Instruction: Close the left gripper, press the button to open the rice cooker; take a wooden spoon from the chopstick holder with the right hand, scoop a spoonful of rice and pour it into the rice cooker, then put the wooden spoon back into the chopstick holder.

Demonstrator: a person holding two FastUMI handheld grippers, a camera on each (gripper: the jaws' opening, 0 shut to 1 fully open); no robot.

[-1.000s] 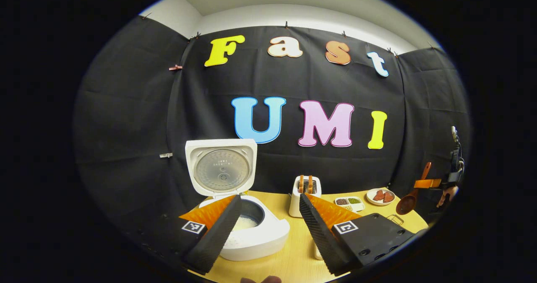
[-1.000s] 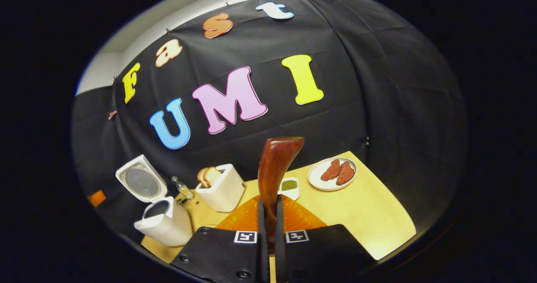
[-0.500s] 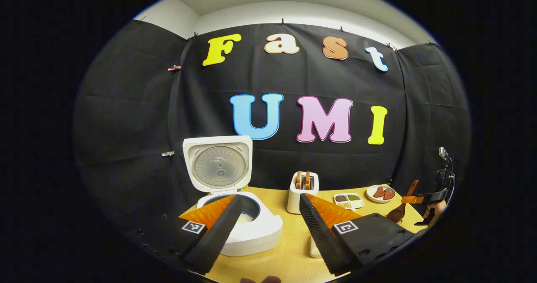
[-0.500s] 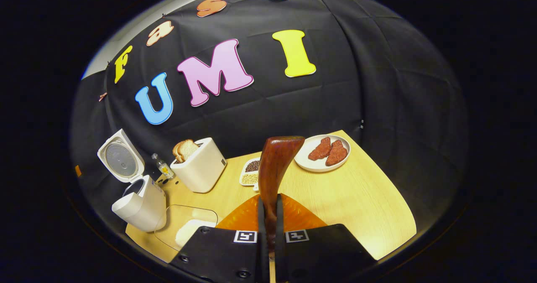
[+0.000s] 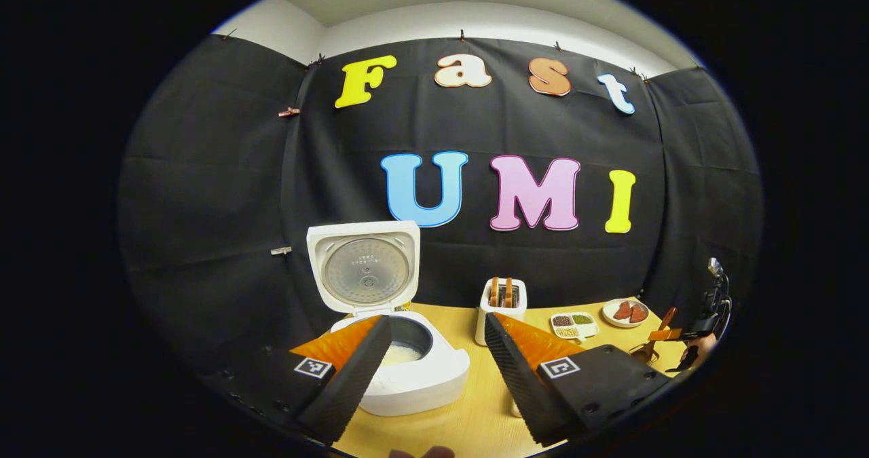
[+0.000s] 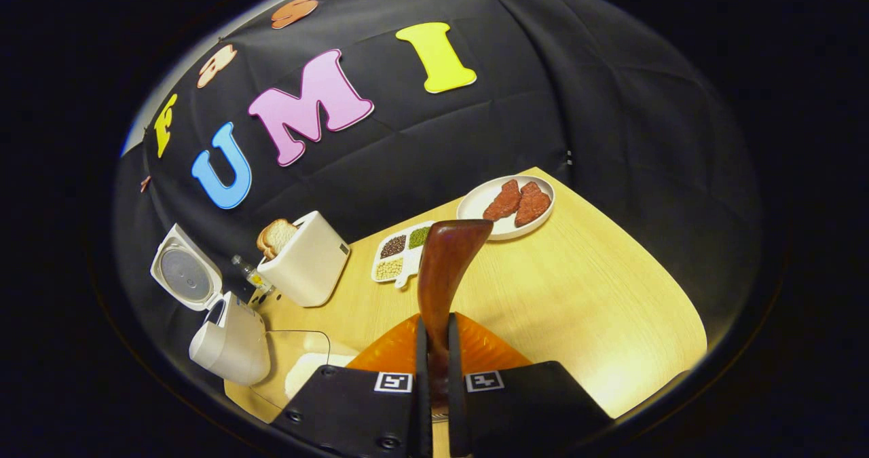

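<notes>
In the left gripper view, the left gripper (image 5: 434,349) hangs above the pale wooden worktop (image 5: 475,404) with its two fingers (image 5: 353,376) spread wide apart and nothing between them. Past the left finger stands the white rice cooker (image 5: 414,376), its lid (image 5: 363,264) swung up and upright at the back, the round metal inner plate facing forward. White rice (image 5: 399,355) lies in the dark inner pot. Behind the right finger stands a white toaster (image 5: 504,302) with two slices of toast in its slots. Farther right lie a small white divided dish of beans and grains (image 5: 569,323) and a white round plate with two reddish pieces of meat (image 5: 626,312). At the far right edge, the right gripper (image 5: 669,334) holds the dark brown wooden spoon (image 5: 653,339) low over the worktop, bowl end down.

In the right gripper view, the right gripper's fingers (image 6: 422,390) are closed on the wooden spoon's handle, which rises straight up between them, its broad end reaching the edge of the meat plate in the picture. To the left, just beside the gripper's body, sits a clear container with white rice (image 6: 305,366), and next to it the open rice cooker. The toaster stands behind that, with a small clear bottle (image 6: 248,275) between toaster and cooker. Whether the spoon's bowl carries rice cannot be told.
</notes>
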